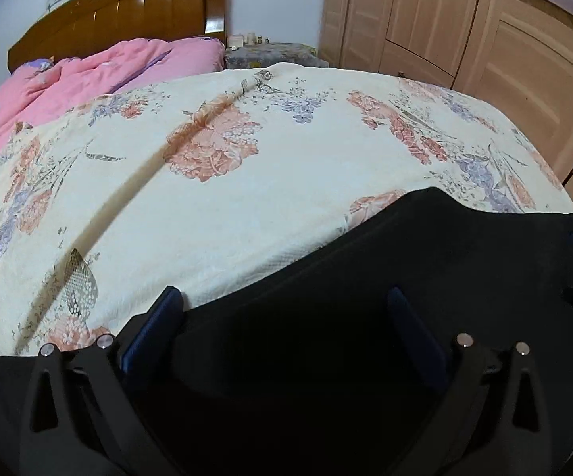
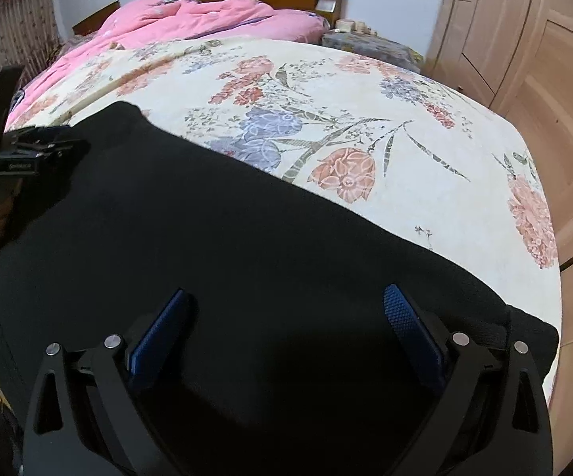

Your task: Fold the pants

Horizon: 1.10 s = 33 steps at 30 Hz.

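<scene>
Pants point(image 2: 215, 246) at bedspread point(image 2: 425, 198) near edge, both tongs spread above

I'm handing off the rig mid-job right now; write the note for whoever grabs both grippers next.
Left gripper: open, holding nothing, poised over the left part of the black pants.
Right gripper: open, empty, over the right part of the pants.
Pants lie flat across the near edge of the floral bedspread; pink quilt is bunched by the headboard.
Done: pants laid out; whether a fold is already in cannot be told.
Left: grip an edge with each gripper, fold over, smooth.
</scene>
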{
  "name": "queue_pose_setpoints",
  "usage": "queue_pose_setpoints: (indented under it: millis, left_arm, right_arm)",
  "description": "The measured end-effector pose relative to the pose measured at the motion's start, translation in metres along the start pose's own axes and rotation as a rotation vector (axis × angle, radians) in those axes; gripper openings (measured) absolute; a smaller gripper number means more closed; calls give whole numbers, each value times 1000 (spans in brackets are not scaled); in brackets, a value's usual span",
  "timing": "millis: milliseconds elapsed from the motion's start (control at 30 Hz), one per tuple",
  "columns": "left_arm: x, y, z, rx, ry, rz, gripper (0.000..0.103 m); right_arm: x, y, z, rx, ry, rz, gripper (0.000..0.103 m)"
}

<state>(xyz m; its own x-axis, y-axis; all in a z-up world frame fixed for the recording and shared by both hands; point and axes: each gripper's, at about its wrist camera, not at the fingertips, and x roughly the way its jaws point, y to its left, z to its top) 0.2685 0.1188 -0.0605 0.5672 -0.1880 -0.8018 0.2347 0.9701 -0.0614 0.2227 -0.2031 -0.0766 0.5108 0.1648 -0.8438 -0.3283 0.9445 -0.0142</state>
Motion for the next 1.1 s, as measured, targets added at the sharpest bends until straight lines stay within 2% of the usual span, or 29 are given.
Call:
queue_pose_setpoints:
  millis: [200, 267, 300, 333, 367, 400, 433, 500, 600, 633, 667, 767, 833, 900, 1000, 1033, 1100]
  left_arm:
    - [6, 0, 4, -11, -6, -3, 102]
    - [-5, -5, 0, -14, -63, 76, 100]
    - [-27, -11, -1, -29, -152, 125, 99]
    - [-40, -15, -1, -40, -197, 89, 100]
    - [-55, -21, 1, -47, -232, 17, 101]
    - [-68, -34, 5, -28, -251, -64, 101]
    - [-75, -52, 8, 21, -253, -109, 101]
    - [-67, -91, 12, 142, -203, -132, 101]
    - [-22, -135, 7, 281, -70, -130, 101]
    - [-6, -141, 3, 302, -37, -104, 101]
    - [8, -143, 0, 310, -17, -79, 102]
    - [20, -123, 7, 212, -28, -138, 102]
    - [26, -124, 7, 214, -26, -133, 102]
    - [30, -135, 5, 257, -21, -73, 102]
    - [32, -135, 7, 249, -23, -76, 102]
    - [33, -135, 8, 252, -24, -71, 102]
    - [28, -134, 12, 253, -24, -67, 102]
  right_arm:
    - [-8, 13, -6, 5, -30, -60, 94]
    - [-15, 16, -5, 0, -27, -76, 95]
    - [-26, 18, -6, -6, -52, -94, 96]
    - [-34, 18, -7, -9, -77, -104, 96]
    - [-43, 18, -8, -6, -106, -106, 96]
    - [-50, 16, -9, 6, -125, -97, 96]
    - [-55, 14, -10, 21, -134, -82, 96]
    - [-50, 13, -10, 6, -111, -78, 97]
    - [-25, 2, -21, -1, 8, -159, 97]
    - [-25, -9, -29, 25, 7, -107, 98]
    - [-28, -17, -36, 40, -7, -84, 98]
    - [-35, -36, -58, 36, -66, 1, 98]
    - [-37, -37, -64, 32, -97, 20, 98]
    - [-37, -36, -62, 32, -90, 12, 98]
    - [-42, -30, -59, 39, -74, -27, 98]
    - [-52, -21, -58, 53, -82, -61, 98]
    - [-70, -6, -62, 37, -132, -62, 98]
